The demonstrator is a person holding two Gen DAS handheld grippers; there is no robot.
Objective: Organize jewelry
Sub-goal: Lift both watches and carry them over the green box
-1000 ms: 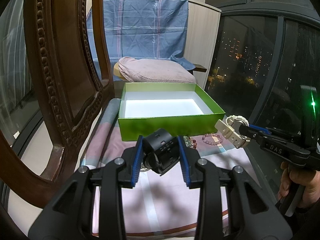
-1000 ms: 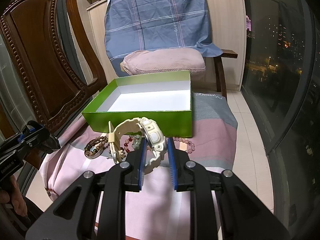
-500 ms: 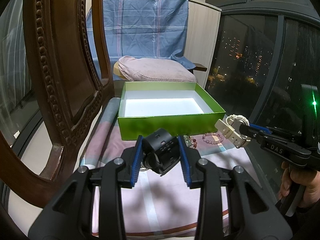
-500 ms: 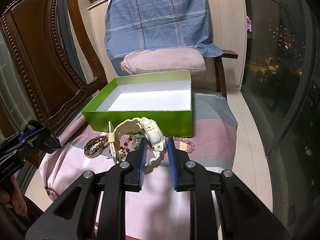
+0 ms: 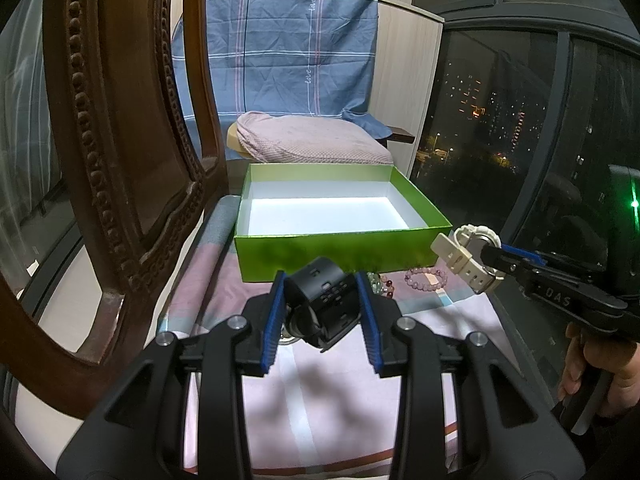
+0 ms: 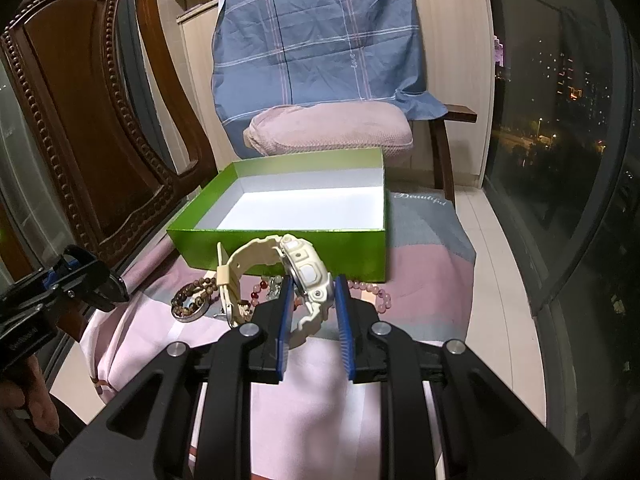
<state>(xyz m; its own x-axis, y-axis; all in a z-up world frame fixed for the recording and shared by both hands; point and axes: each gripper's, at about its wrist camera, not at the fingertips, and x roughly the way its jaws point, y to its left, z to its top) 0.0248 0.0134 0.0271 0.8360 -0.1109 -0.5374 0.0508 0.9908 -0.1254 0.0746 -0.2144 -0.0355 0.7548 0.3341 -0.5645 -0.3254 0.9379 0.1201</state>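
Left wrist view: the left gripper (image 5: 322,312) pinches a black watch (image 5: 326,306) between its blue-padded fingers (image 5: 273,322); the watch hangs clear of the pink cloth (image 5: 320,400) that covers the seat. At 12 o'clock from the watch stands an open green box (image 5: 340,250) with a white floor, nothing visible inside. Near the box's front wall, at 2 o'clock from the black watch, a pink bead bracelet (image 5: 426,279) lies flat on the cloth. At 3 o'clock the right gripper (image 5: 490,258) enters from the window side and holds a cream watch (image 5: 466,258) in the air, beside the box's right front corner. A carved wooden chair back (image 5: 116,152) fills the 9 o'clock side; a pink cushion (image 5: 312,144) and a blue checked sheet (image 5: 280,52) lie beyond the box at 12 o'clock.

Right wrist view: the right gripper (image 6: 313,320) clamps the cream watch (image 6: 308,272) by its case, blue pads pressed to both sides, the strap looping out toward 10 o'clock. The watch is held in front of the green box (image 6: 280,250), not inside it. Below it on the pink cloth (image 6: 320,400) lie a brown bead bracelet (image 6: 192,298) at 9 o'clock, red and clear beads (image 6: 266,286) just left of the fingers, and the pink bead bracelet (image 6: 374,292) at 3 o'clock. The left gripper (image 6: 106,286) shows at the 9 o'clock edge; from this side its grip cannot be judged.
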